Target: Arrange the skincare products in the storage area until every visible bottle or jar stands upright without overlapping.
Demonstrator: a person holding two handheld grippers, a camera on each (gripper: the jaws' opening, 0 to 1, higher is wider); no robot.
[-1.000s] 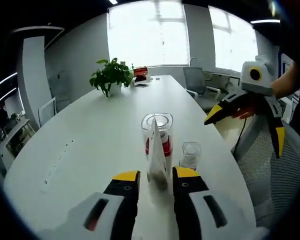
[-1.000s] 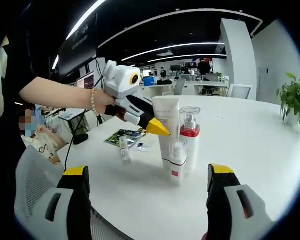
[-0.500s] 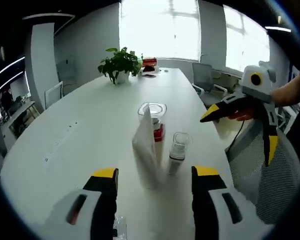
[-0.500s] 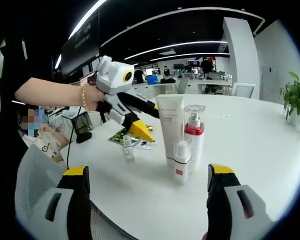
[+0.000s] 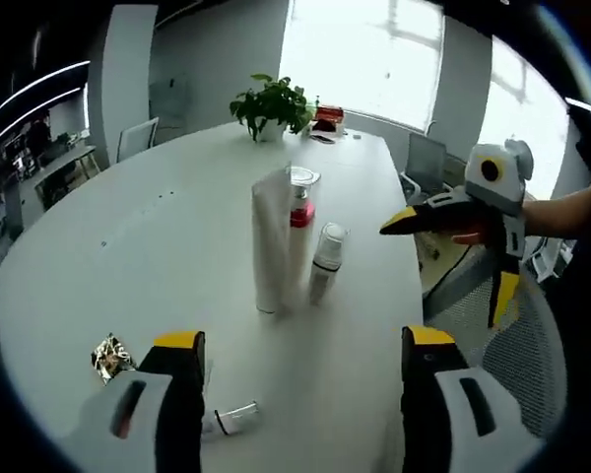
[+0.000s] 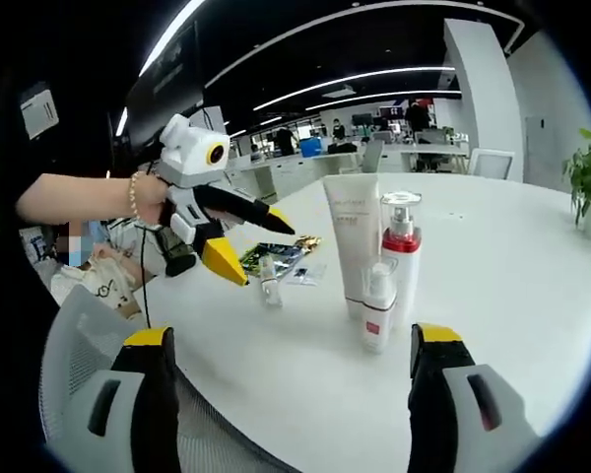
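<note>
A white tube (image 5: 271, 241) stands upright on the white table (image 5: 128, 256), with a red-collared pump bottle (image 5: 297, 209) close behind it and a small white bottle (image 5: 326, 261) at its side. My left gripper (image 5: 300, 345) is open, well back from them, holding nothing. The right gripper view shows the same tube (image 6: 358, 246), pump bottle (image 6: 401, 251) and small bottle (image 6: 378, 310) in a tight upright group. There the left gripper (image 6: 256, 246) hangs open in a hand, left of the group. My right gripper (image 6: 291, 340) is open, wide of the bottles.
A small clear vial (image 6: 270, 286) stands by foil sachets (image 6: 281, 254) near the table edge. The vial (image 5: 234, 419) and one sachet (image 5: 108, 357) lie close to my left jaw. A potted plant (image 5: 274, 101) stands at the far end. A mesh chair (image 6: 79, 335) sits nearby.
My left gripper let go of the white tube, opened wide and drew back from the bottles. The tube stays standing. The right gripper has barely moved.
</note>
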